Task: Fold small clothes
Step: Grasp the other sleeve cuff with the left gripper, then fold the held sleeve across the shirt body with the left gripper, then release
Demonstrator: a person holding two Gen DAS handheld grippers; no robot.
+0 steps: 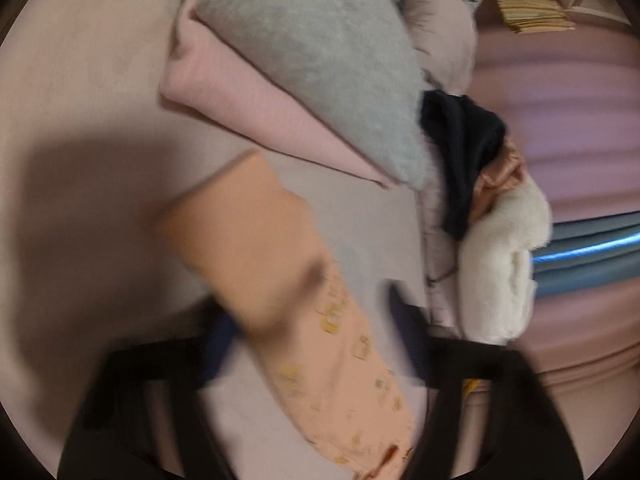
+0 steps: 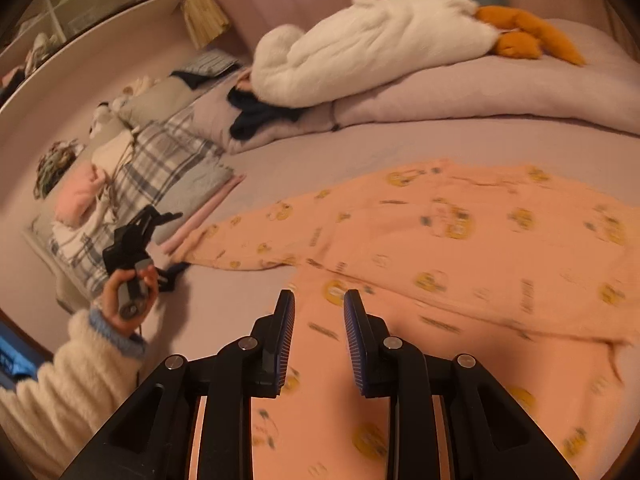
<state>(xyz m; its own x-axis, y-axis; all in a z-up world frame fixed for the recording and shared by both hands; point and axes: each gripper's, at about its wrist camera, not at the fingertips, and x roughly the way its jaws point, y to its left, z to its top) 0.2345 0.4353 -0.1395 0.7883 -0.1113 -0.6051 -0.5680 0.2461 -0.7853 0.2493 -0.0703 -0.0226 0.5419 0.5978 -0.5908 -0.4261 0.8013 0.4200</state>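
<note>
Though blurred, the peach garment (image 2: 460,240) seemingly bears yellow cartoon prints

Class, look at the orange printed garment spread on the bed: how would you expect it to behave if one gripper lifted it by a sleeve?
The orange garment lies flat and follows the bed, so it is probably floppy and would drape. It looks thin, so likely light. Its long sleeve would likely trail and could drag the rest askew.

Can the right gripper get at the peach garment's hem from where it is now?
Probably yes. The right gripper hangs just above the peach garment, jaws apart with nothing between them, and no other thing lies in its way.
</note>
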